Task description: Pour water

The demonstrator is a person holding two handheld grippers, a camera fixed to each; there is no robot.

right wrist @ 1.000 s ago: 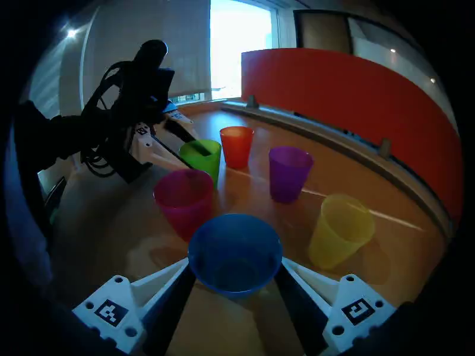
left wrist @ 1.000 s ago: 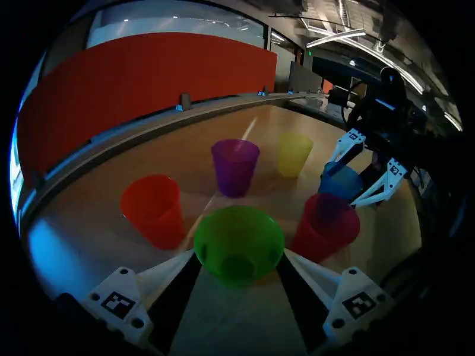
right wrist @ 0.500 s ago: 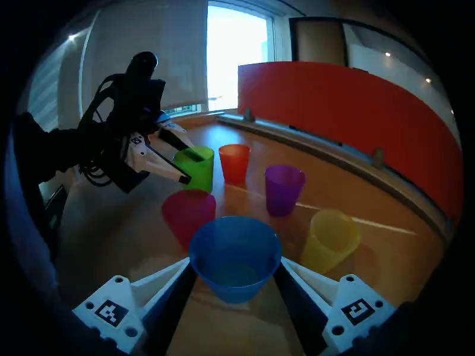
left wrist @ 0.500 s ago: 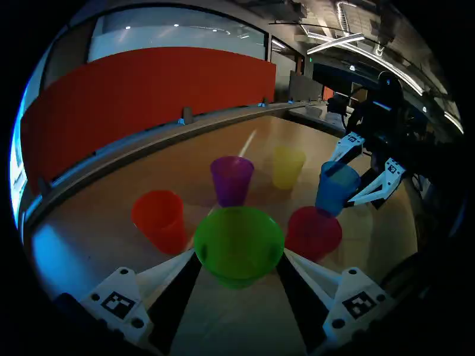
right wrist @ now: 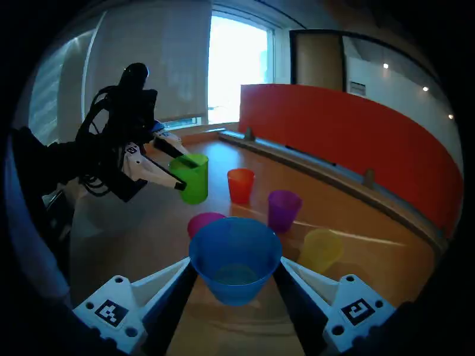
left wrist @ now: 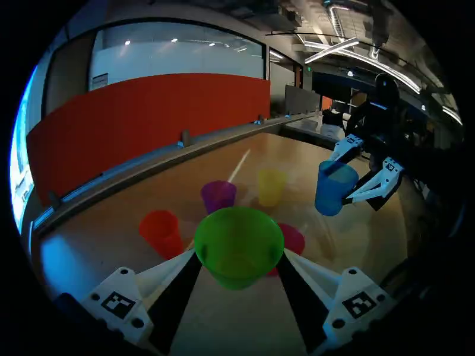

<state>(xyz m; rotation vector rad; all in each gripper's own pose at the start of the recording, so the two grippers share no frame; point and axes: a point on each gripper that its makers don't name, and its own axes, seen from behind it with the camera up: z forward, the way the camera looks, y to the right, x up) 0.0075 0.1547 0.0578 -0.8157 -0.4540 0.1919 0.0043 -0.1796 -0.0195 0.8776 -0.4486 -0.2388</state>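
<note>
Lifting both cups higher above the pink cup (left wrist: pixel 291 238) than a second ago, the left gripper (left wrist: pixel 239 258) is clamping the green cup (left wrist: pixel 239 240) and the right gripper (right wrist: pixel 236 267) the blue cup (right wrist: pixel 236 252), likely readying a pour between them.

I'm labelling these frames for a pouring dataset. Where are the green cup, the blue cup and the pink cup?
green cup (left wrist: pixel 239 249): left gripper view, inside its open mouth.
blue cup (right wrist: pixel 235 258): right gripper view, inside its open mouth.
pink cup (right wrist: pixel 202 223): right gripper view, the part showing behind the blue cup.
</note>
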